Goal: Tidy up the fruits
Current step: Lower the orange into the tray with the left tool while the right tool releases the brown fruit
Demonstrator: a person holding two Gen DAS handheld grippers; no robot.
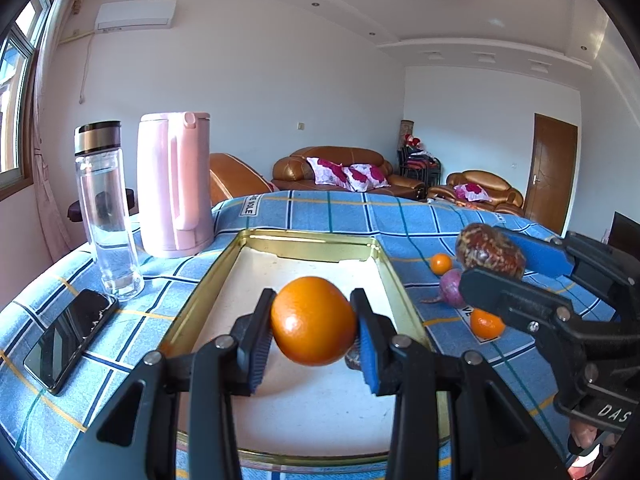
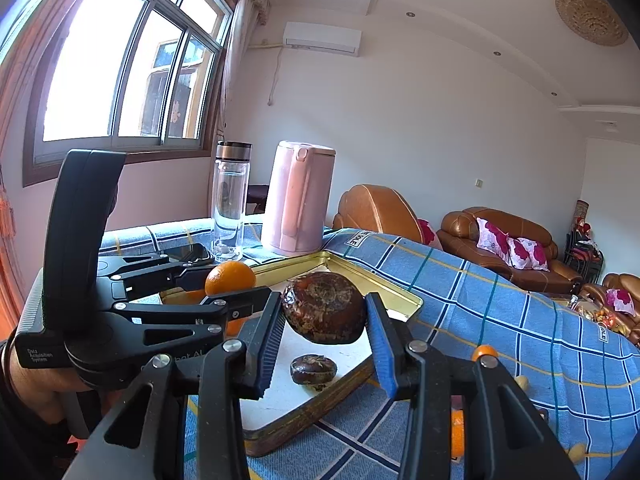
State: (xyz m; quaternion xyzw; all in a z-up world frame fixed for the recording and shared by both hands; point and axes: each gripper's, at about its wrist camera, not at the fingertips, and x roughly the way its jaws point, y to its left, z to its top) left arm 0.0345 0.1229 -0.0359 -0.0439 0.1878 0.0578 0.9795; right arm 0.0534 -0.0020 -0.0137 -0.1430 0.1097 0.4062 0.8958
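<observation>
My left gripper (image 1: 314,322) is shut on an orange (image 1: 313,320), held above the white floor of a gold-rimmed tin tray (image 1: 312,246). To its right, my right gripper (image 1: 490,262) is shut on a brown mottled fruit (image 1: 490,256). In the right wrist view that brown fruit (image 2: 324,307) sits between the blue pads of the right gripper (image 2: 325,312) over the tray (image 2: 400,294). A smaller brown fruit (image 2: 313,369) lies in the tray below it. The left gripper (image 2: 228,282) with its orange (image 2: 230,278) shows at the left.
On the blue checked cloth right of the tray lie two small oranges (image 1: 441,263) (image 1: 486,323) and a purple fruit (image 1: 452,287). A glass bottle (image 1: 106,208), a pink jug (image 1: 174,184) and a black phone (image 1: 70,338) stand left of the tray.
</observation>
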